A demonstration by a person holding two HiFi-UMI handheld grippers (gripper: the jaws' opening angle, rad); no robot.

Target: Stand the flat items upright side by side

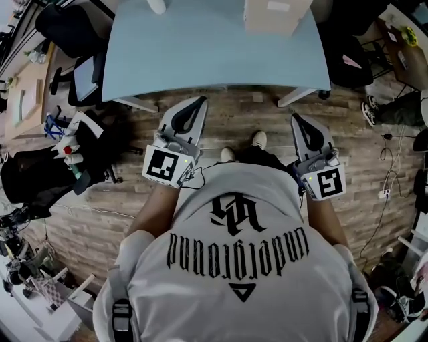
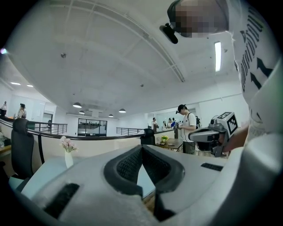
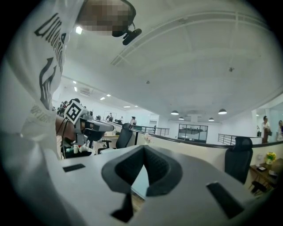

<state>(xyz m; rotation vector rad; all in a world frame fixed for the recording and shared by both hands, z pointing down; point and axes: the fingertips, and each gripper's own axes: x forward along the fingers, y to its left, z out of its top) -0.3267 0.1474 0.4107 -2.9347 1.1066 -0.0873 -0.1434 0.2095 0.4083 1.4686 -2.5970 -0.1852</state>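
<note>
Grey printed shirt (image 1: 241, 267) nearest, both grippers held level ahead of it, short of the pale blue worktop (image 1: 200, 53).

Left gripper (image 1: 199, 101) and right gripper (image 1: 295, 119) each closed, pads pressed together, nothing held; tips over wooden floor (image 1: 247, 110), just short of the worktop's near edge across the upper middle of the frame. Free floor between the two grippers, one shoe (image 1: 259, 139) in it. Clutter at frame left: black bag (image 1: 33, 177), office chair (image 1: 67, 27). Tan cardboard box (image 1: 274, 15) with a white label at the worktop's top edge, right of centre, well apart from both grippers and nearer the right one. White vase (image 2: 68, 156) with pink flowers upright on the worktop, at the left in the left gripper view. Flat items themselves not made out in any view.
</note>
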